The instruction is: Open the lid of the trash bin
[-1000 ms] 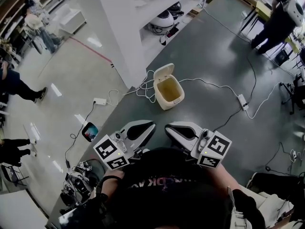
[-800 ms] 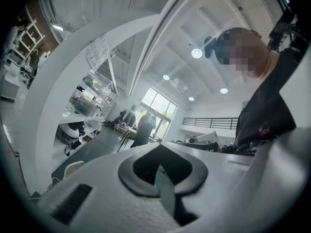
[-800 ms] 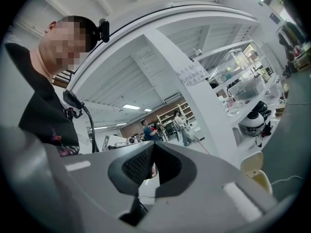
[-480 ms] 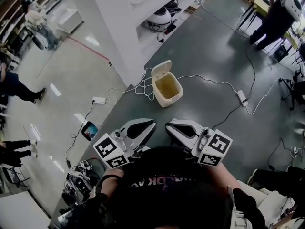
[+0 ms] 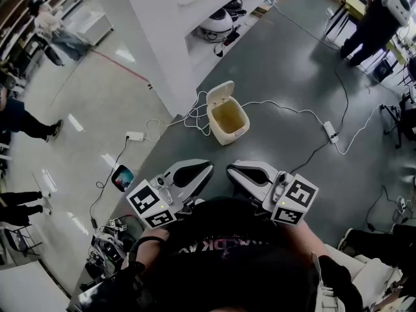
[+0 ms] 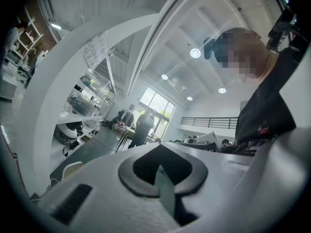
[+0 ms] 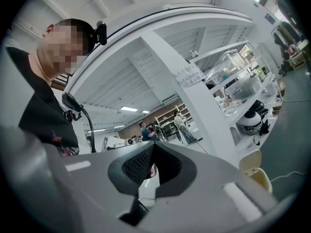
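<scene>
Small cream plastic trash bin [image 5: 229, 135] is seen on the grey floor [image 5: 292, 83] among white cables [image 5: 286, 114], well apart from both grippers. Its hinged lid [image 5: 220, 95] is already tipped up and the inside is exposed, so the opening step is judged done. Left gripper [image 5: 203, 169] and right gripper [image 5: 233, 171] are held near the body, jaws clenched on nothing. No further move is judged necessary; any re-grip would need an approach with the jaws released.

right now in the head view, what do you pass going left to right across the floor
white plug adapter → tangle of white cable → trash bin, its lid up → white power strip → standing person in black
</scene>
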### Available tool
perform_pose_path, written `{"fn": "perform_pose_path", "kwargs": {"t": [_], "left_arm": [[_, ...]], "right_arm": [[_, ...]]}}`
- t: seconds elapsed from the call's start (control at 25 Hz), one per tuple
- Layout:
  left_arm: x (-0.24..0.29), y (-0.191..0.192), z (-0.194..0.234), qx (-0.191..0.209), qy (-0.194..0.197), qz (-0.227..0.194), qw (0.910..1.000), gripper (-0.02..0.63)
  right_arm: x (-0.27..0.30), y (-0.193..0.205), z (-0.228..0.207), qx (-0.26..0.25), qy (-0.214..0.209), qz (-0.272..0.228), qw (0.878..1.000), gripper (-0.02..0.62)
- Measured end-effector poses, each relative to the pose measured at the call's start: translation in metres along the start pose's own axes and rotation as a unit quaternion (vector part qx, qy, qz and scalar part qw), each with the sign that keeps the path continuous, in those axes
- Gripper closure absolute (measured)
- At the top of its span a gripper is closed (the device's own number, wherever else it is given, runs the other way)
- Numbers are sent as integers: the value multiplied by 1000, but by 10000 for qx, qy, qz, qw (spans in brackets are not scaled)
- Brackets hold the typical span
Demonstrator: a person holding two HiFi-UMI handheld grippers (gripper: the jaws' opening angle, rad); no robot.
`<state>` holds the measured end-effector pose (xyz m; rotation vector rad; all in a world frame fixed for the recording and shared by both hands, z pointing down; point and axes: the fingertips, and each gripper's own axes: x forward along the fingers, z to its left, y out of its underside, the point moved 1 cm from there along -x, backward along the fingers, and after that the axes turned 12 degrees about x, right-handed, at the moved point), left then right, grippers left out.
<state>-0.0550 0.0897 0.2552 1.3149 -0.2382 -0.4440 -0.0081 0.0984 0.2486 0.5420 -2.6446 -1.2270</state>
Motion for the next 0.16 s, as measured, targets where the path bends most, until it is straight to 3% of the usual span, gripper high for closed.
{"fn": "perform_pose_path", "kwargs": {"t": [0.16], "left_arm": [[-1,-2,0,15,20,-11,10000,600]], "right_arm": [[1,-1,1,-22,14,3,10000,591]]}}
